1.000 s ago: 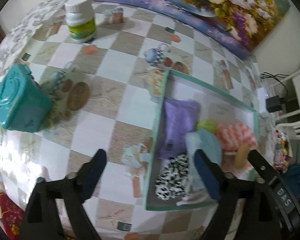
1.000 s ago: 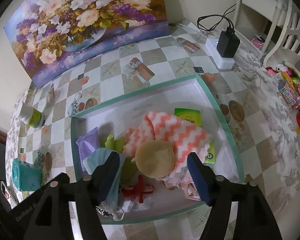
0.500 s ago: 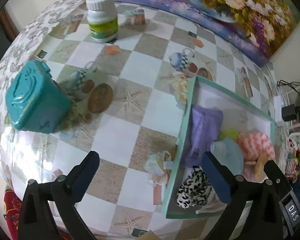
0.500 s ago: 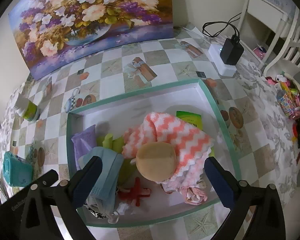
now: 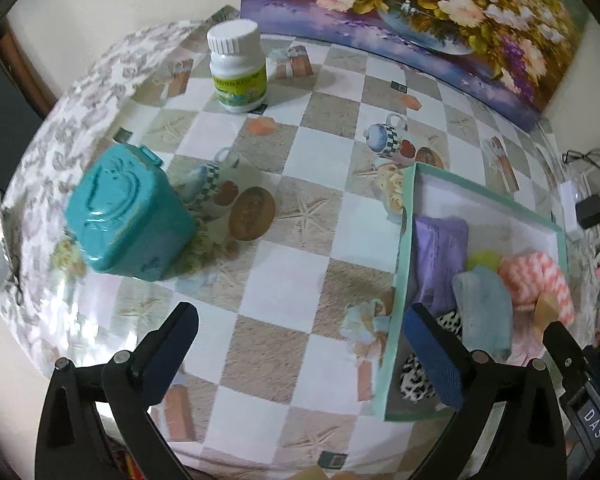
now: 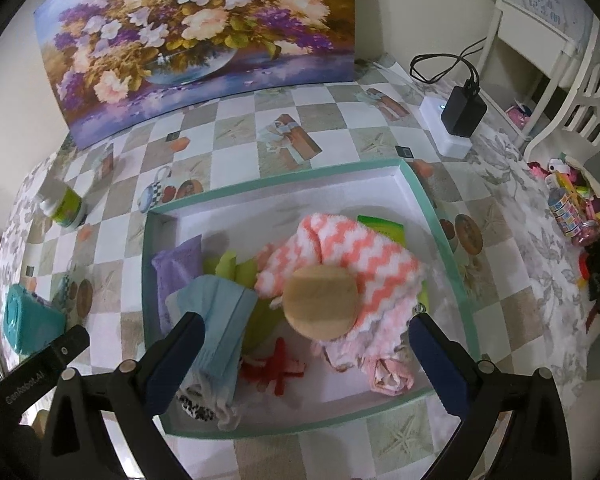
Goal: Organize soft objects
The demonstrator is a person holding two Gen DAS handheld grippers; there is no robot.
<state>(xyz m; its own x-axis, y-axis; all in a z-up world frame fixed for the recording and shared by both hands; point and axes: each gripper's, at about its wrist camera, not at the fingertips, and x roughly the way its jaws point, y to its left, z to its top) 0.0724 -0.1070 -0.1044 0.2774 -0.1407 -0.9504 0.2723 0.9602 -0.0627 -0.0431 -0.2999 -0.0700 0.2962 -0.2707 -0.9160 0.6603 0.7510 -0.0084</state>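
A white tray with a teal rim (image 6: pixel 420 200) holds the soft things. A pink-and-white zigzag cloth (image 6: pixel 364 256) has a round tan puff (image 6: pixel 320 300) on it. Left of it lie a light blue cloth (image 6: pixel 224 320), a purple cloth (image 6: pixel 176 272), a lime cloth (image 6: pixel 236 268) and a spotted black-and-white cloth (image 6: pixel 196 404). My right gripper (image 6: pixel 306 336) hovers wide open over the tray's near half and holds nothing. My left gripper (image 5: pixel 300 336) is open and empty over the tablecloth, left of the tray (image 5: pixel 404 240).
A teal lidded box (image 5: pixel 128 216) and a white bottle with a green label (image 5: pixel 238 72) stand left of the tray. A flower painting (image 5: pixel 420 12) leans at the back. A black charger (image 6: pixel 460 112) sits far right, and small toys (image 6: pixel 572 208) lie at the right edge.
Both grippers spread their jaws wider. The left one swung leftward off the tray onto the open tablecloth. The right one drew back a little above the tray.
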